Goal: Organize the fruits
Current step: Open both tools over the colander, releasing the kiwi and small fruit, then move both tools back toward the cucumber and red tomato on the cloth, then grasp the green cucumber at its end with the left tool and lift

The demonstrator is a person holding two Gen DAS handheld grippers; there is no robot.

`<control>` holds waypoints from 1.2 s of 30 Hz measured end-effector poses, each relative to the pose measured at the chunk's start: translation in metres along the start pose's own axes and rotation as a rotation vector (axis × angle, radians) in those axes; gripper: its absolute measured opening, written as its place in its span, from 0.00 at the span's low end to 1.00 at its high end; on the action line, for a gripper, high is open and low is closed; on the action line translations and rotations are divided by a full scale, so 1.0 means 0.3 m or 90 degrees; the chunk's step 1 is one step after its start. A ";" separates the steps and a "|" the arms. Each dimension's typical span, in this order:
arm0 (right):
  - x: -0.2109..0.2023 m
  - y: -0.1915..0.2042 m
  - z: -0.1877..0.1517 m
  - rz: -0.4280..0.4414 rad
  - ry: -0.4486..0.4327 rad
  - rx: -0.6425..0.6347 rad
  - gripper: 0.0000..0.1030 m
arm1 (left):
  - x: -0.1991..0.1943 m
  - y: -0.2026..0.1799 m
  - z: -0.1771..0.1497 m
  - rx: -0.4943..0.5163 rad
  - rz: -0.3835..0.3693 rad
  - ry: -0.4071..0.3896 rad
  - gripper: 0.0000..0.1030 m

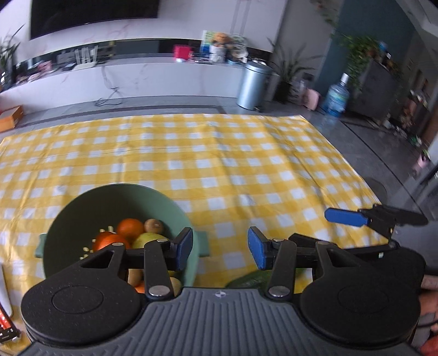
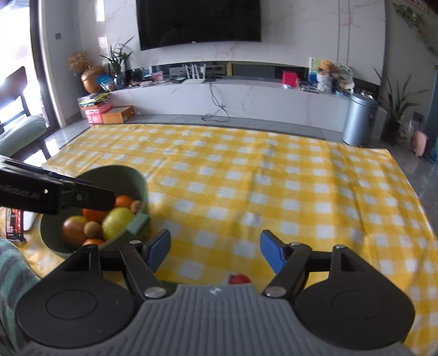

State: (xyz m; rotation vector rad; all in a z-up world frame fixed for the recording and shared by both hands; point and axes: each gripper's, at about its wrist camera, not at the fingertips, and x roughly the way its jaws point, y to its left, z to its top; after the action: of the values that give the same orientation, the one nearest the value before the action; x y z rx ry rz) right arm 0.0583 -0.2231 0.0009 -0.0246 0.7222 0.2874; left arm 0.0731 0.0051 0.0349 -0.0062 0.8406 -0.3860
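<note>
Fruits (image 2: pixel 109 221) fill bowl (image 2: pixel 137 175) at cloth's (image 2: pixel 273 178) left edge

Checked cloth (image 2: pixel 273 175) — steel bin (image 2: pixel 358 120), television (image 2: pixel 199 22)

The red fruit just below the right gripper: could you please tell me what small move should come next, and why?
Probably lower the right gripper onto the red fruit: its jaws stand open and empty, and that fruit lies on the checked cloth, outside the green bowl holding the others.
</note>
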 end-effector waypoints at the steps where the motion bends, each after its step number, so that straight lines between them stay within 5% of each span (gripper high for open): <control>1: -0.009 -0.018 -0.013 -0.007 0.006 0.003 0.68 | 0.003 -0.022 -0.008 0.013 -0.006 0.003 0.53; 10: -0.071 -0.151 -0.127 -0.046 0.054 0.035 0.72 | 0.043 -0.157 -0.094 0.120 -0.065 0.029 0.53; 16: -0.078 -0.222 -0.185 -0.007 0.070 0.111 0.72 | 0.107 -0.214 -0.163 0.188 -0.073 0.072 0.53; 26: 0.024 -0.229 -0.180 0.048 0.141 0.127 0.51 | 0.239 -0.264 -0.201 0.287 -0.032 0.099 0.59; 36: 0.100 -0.214 -0.180 0.045 0.189 0.113 0.32 | 0.328 -0.316 -0.210 0.413 -0.047 0.122 0.66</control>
State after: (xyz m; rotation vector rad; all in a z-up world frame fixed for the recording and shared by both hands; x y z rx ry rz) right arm 0.0618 -0.2839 -0.0641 0.1300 1.0429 0.2888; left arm 0.0553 -0.1069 -0.0637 0.6105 0.8729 -0.7231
